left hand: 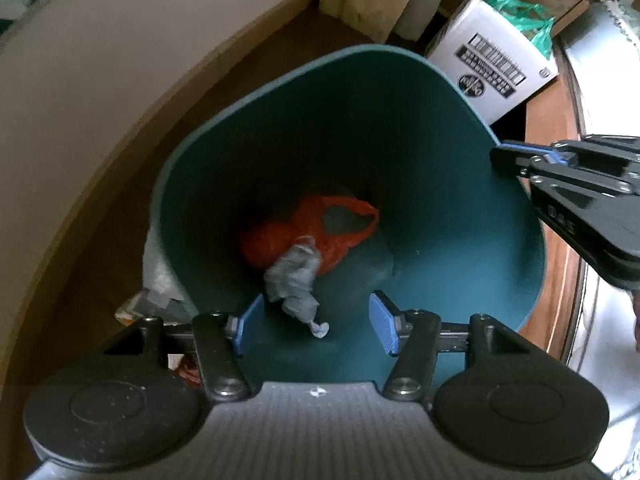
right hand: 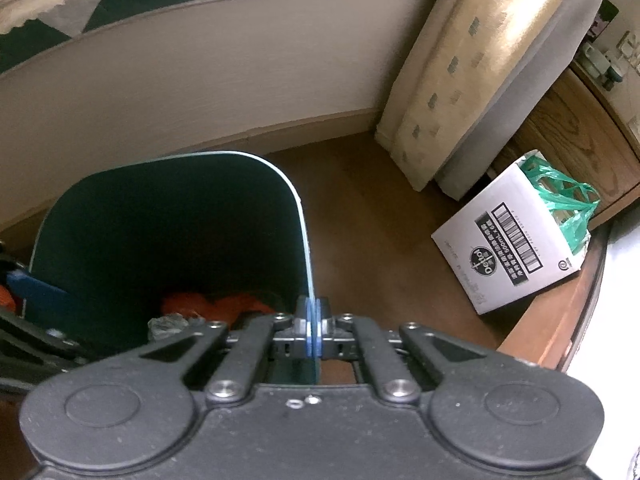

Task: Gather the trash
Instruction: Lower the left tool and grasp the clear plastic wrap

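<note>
Teal trash bin (left hand: 440, 184), standing on the brown floor (right hand: 360, 208) near the wall, viewed from above.

The right gripper (right hand: 313, 332) is pinching the bin's right rim, its blue pads pressing together on the thin wall. The left gripper (left hand: 312, 322) is hanging over the bin's mouth with its fingers spread apart and holding nothing. A crumpled grey wad (left hand: 294, 280), probably tissue, is lying at the bottom against an orange plastic bag (left hand: 320, 228). A white carton (right hand: 516, 236) containing a green bag (right hand: 568, 196) is sitting far right.
</note>
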### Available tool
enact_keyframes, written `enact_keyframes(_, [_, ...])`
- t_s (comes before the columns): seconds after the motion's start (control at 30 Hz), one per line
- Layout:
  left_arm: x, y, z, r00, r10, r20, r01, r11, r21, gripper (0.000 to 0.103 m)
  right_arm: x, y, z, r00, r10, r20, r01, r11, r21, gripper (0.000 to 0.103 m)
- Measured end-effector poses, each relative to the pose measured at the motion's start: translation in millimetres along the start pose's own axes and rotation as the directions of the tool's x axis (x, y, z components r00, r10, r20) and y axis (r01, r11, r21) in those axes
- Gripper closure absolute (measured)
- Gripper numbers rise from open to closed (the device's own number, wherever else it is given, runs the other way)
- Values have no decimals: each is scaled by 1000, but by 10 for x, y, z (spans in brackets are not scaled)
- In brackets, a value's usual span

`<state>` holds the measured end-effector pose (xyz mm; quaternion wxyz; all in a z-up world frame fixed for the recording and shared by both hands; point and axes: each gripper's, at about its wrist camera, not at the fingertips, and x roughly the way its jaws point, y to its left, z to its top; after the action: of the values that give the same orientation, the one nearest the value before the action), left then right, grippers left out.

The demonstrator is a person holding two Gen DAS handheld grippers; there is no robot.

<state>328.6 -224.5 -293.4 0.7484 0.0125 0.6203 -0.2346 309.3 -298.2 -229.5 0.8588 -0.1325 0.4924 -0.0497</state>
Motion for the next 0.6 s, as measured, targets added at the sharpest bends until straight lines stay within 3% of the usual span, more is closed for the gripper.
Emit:
enact_keyframes(0.17, [-333, 312, -104, 998, -25, 66, 28, 998, -54, 46, 86, -55, 14, 1000, -16, -23, 17, 999, 31, 101])
enact_keyframes(0.3, [-446, 675, -216, 995, 29, 95, -16, 991, -134, 46, 147, -40, 29, 999, -28, -40, 30, 999, 35, 100])
enact_keyframes(0.43, [-310, 1088, -349, 993, 105, 56, -90, 971, -222, 46, 232, -123, 53, 997, 10, -81, -6, 999, 39, 101])
enact_keyframes(0.6, [56, 1470, -505, 991, 132, -8, -130, 954, -270, 46, 319, -232, 1, 988, 43, -149, -36, 998, 49, 101])
